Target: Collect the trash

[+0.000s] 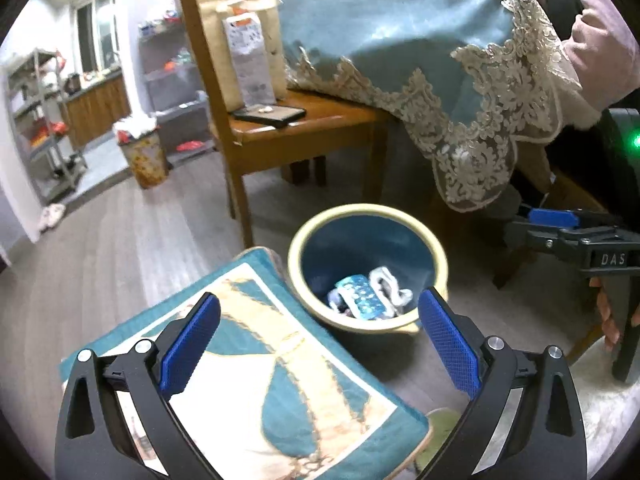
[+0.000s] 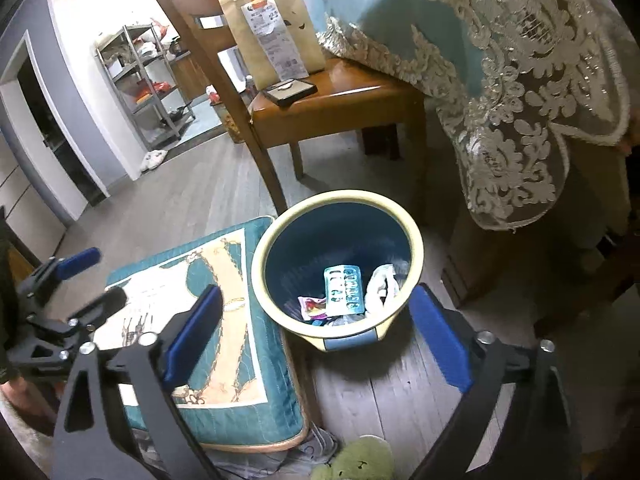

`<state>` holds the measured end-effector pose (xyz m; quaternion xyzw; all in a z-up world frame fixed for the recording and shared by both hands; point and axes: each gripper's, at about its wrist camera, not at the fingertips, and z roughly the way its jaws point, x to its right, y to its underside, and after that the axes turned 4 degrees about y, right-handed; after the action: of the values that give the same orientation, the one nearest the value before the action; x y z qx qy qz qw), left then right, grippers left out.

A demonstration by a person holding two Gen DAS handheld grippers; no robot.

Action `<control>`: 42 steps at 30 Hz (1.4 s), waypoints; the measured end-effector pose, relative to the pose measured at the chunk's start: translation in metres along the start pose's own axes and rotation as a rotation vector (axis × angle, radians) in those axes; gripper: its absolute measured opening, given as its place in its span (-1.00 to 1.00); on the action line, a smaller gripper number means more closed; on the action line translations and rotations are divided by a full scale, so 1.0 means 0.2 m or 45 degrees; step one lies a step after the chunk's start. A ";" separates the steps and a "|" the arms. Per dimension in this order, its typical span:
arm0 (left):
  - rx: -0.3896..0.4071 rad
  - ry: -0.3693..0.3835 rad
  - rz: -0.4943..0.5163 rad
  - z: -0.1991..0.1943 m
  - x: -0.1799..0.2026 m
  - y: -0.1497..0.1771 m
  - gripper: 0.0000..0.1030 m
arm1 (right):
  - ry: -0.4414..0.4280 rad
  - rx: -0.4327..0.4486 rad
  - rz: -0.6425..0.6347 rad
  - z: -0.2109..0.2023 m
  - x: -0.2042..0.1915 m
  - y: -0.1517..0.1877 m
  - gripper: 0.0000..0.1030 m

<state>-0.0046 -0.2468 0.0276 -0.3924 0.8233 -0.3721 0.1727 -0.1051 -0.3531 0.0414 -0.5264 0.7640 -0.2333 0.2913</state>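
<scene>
A blue waste bin with a cream rim (image 1: 368,210) (image 2: 340,196) stands on the wood floor. At its bottom lie a light-blue blister pack (image 1: 360,296) (image 2: 344,288), a crumpled white tissue (image 1: 390,286) (image 2: 382,284) and a colourful wrapper (image 2: 312,306). My left gripper (image 1: 320,304) is open above the bin's near rim and a teal cushion, with nothing between its blue pads. My right gripper (image 2: 316,300) is open wide over the bin's near rim, also holding nothing. Each gripper shows at the edge of the other's view: the right gripper (image 1: 524,226) and the left gripper (image 2: 100,276).
A teal patterned cushion (image 1: 260,360) (image 2: 224,340) lies left of the bin. Behind it a wooden chair (image 1: 312,128) (image 2: 340,104) carries a paper bag (image 1: 248,52) and a black flat item (image 1: 270,114). A lace-edged blue tablecloth (image 1: 400,40) (image 2: 520,60) hangs at the right. A green plush toy (image 2: 356,460) lies near.
</scene>
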 end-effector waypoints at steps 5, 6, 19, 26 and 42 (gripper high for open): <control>0.033 -0.015 -0.086 -0.06 -0.04 0.01 0.91 | 0.042 0.022 -0.022 0.00 -0.06 0.03 0.89; 0.034 -0.030 -0.101 -0.06 -0.05 0.01 0.91 | 0.047 0.026 -0.036 0.00 -0.08 0.03 0.89; 0.047 -0.020 -0.216 -0.03 -0.12 0.03 0.91 | 0.090 0.038 -0.139 0.01 -0.19 0.05 0.89; 0.051 -0.083 -0.150 -0.01 -0.08 0.03 0.91 | 0.089 0.024 -0.084 0.03 -0.14 0.05 0.89; 0.038 -0.094 -0.129 0.01 -0.06 0.04 0.91 | 0.083 0.019 -0.065 0.04 -0.13 0.04 0.89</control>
<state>0.0011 -0.2350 0.0205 -0.4444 0.7897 -0.3779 0.1896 -0.0985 -0.3258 0.0357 -0.5355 0.7577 -0.2635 0.2641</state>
